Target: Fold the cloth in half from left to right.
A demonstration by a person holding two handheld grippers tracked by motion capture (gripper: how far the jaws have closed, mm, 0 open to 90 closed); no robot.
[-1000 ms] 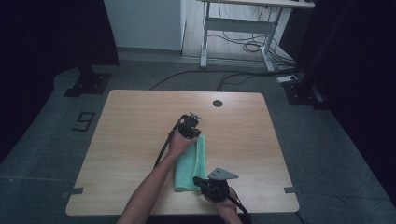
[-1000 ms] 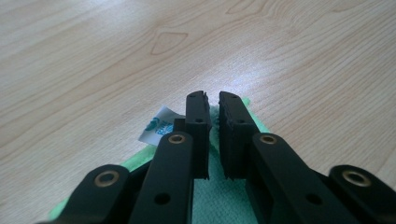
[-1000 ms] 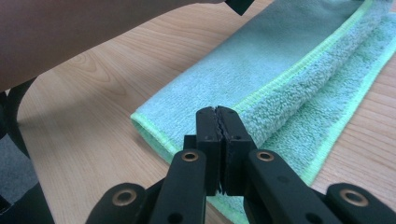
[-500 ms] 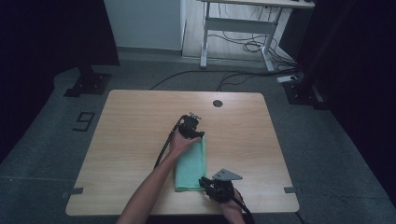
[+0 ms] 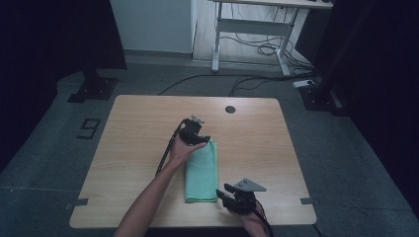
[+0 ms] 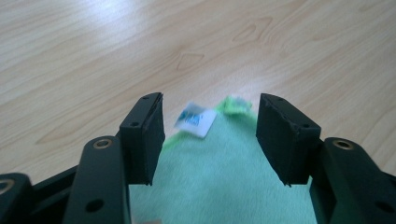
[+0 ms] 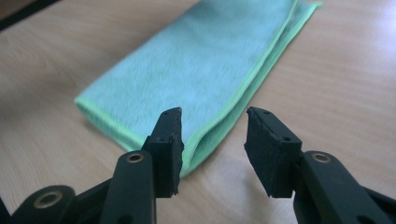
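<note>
High view: on the table [image 5: 133, 123] our folded green cloth [image 5: 201, 170] lies with its long axis running from the near edge toward the far edge. Our left gripper [image 5: 193, 134], jaws apart, sits over the cloth's far end; our right gripper [image 5: 237, 200], jaws apart too, waits just beside its near right corner [image 7: 189, 161]. White label [image 6: 195, 120] shows between the left jaws.

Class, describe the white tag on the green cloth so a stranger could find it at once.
On the wooden table lies a folded green cloth. At its far end, between the open jaws of the left gripper, sits the small white tag, the one white patch with blue print on it.
</note>
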